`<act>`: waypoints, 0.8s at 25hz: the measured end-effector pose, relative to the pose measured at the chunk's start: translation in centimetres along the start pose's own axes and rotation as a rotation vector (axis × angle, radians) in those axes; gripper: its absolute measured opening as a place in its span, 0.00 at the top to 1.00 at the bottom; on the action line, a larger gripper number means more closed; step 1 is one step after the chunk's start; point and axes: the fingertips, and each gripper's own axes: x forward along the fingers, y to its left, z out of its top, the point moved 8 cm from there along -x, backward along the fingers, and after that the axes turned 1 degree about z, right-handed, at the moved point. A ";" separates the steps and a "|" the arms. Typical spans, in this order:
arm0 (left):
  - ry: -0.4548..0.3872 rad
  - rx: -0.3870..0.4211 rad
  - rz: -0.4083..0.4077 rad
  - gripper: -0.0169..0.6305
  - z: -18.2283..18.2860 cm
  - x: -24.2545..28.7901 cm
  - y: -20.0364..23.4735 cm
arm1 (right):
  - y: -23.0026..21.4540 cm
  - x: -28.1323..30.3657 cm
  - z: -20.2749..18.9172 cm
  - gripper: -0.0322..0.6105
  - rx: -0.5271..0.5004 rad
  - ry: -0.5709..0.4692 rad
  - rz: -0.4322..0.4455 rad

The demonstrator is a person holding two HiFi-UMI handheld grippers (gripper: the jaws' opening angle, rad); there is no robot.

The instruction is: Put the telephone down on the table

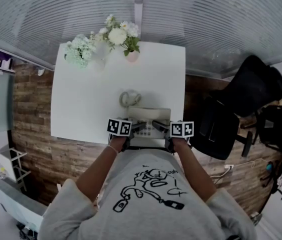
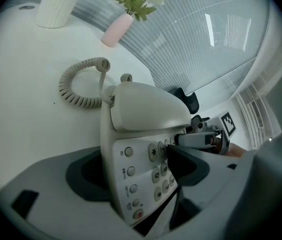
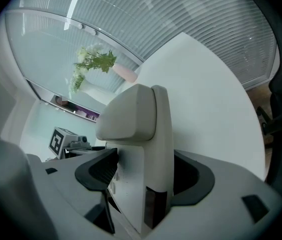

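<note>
Telephone (image 1: 148, 116) rests on table (image 1: 81, 104); pink vase (image 1: 132, 57) holds flowers (image 1: 117, 34).

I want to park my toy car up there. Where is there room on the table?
The left side of the table, from the phone to the edge, is bare. So is the right side, and the strip between the cord and the vases. Crowded: the front middle round the phone, and the back left by the vases.
</note>
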 end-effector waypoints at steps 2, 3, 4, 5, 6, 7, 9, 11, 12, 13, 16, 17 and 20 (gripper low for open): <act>-0.002 0.007 0.015 0.44 0.0 0.0 -0.1 | 0.0 0.0 0.0 0.45 0.000 -0.001 -0.005; -0.003 0.012 0.025 0.43 0.0 0.0 -0.2 | 0.0 0.0 0.0 0.45 -0.002 -0.001 -0.007; -0.003 0.018 0.035 0.42 0.0 -0.1 -0.2 | 0.0 -0.1 0.0 0.45 -0.004 -0.001 -0.009; -0.003 0.023 0.043 0.42 0.0 -0.1 -0.2 | 0.0 -0.1 0.0 0.45 -0.006 -0.001 -0.012; -0.002 0.026 0.049 0.41 0.0 -0.1 -0.3 | 0.1 -0.1 0.0 0.45 -0.008 0.000 -0.014; -0.001 0.028 0.054 0.41 0.0 -0.1 -0.3 | 0.1 -0.1 0.0 0.45 -0.009 0.000 -0.016; 0.001 0.031 0.067 0.41 0.0 -0.1 -0.3 | 0.1 -0.1 0.0 0.45 -0.008 0.001 -0.021; 0.001 0.034 0.080 0.40 0.0 -0.1 -0.3 | 0.1 -0.1 -0.1 0.45 -0.006 0.002 -0.027; 0.001 0.034 0.085 0.40 0.0 -0.1 -0.4 | 0.0 0.0 -0.1 0.45 -0.006 0.001 -0.029; -0.001 0.035 0.090 0.39 0.0 -0.2 -0.4 | 0.0 0.0 -0.1 0.45 -0.007 0.002 -0.030; -0.002 0.035 0.101 0.39 0.1 -0.1 -0.4 | 0.0 -0.1 0.0 0.45 -0.008 0.003 -0.033; -0.001 0.036 0.105 0.39 0.1 -0.1 -0.4 | 0.0 -0.1 0.0 0.45 -0.007 0.003 -0.036; 0.004 0.039 0.118 0.38 0.2 -0.1 -0.4 | 0.1 -0.1 0.1 0.45 -0.009 0.003 -0.045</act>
